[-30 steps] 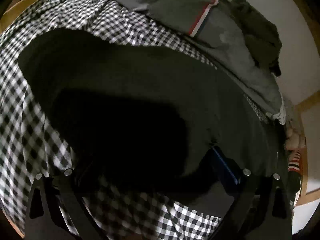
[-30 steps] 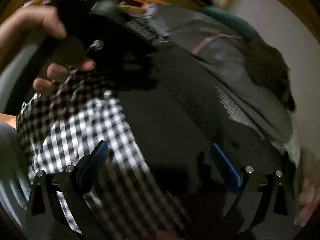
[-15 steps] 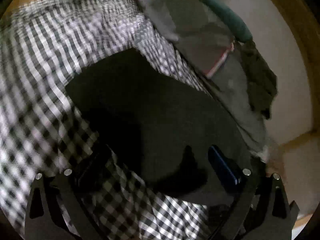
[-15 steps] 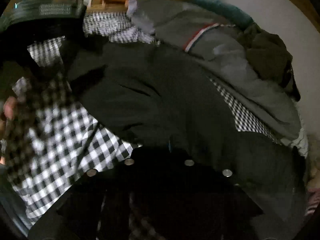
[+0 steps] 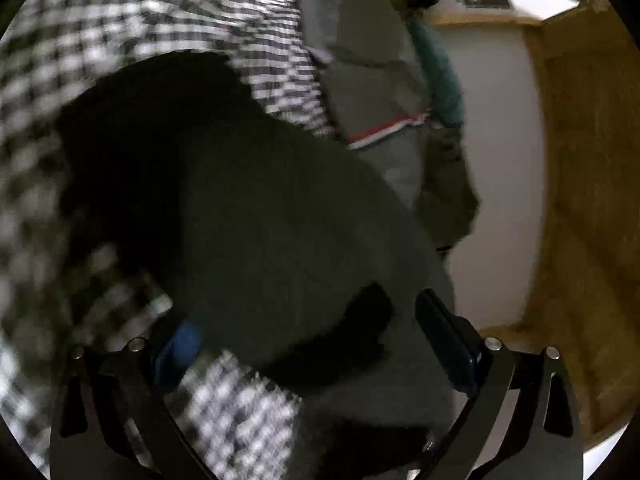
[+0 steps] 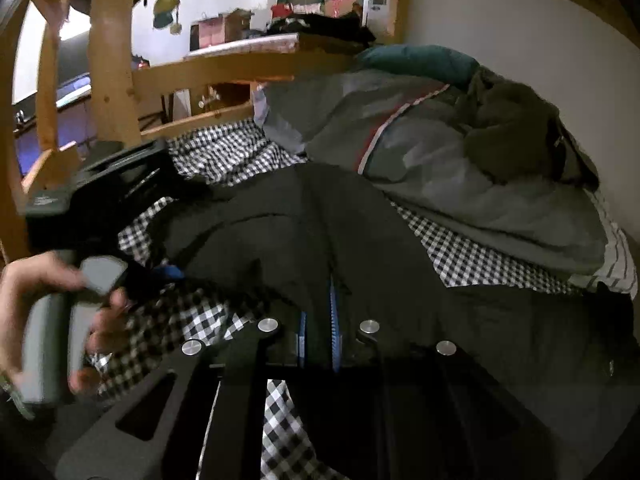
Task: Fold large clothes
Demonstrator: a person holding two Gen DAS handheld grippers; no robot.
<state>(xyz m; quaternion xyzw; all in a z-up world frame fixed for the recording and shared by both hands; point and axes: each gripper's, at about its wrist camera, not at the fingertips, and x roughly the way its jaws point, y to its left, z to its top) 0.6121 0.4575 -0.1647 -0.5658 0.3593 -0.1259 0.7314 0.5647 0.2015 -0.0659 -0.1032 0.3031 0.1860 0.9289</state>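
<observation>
Fingers [image 6: 334,312] pinch soft matte dark garment [image 6: 360,240] over gingham sheet [image 6: 480,248].

Checked sheet [image 6: 472,256] lies bare between the black garment [image 6: 360,240] and the grey duvet [image 6: 460,176]. Beyond the garment, the wooden bed rail [image 6: 240,68] blocks passage.

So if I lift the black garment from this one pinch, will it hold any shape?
Probably not. The black garment already creases and drapes around the right gripper, so expect it to hang limp. It spreads widely over the checked sheet, so the free part will likely drag. The left gripper looks open, giving no support.
</observation>
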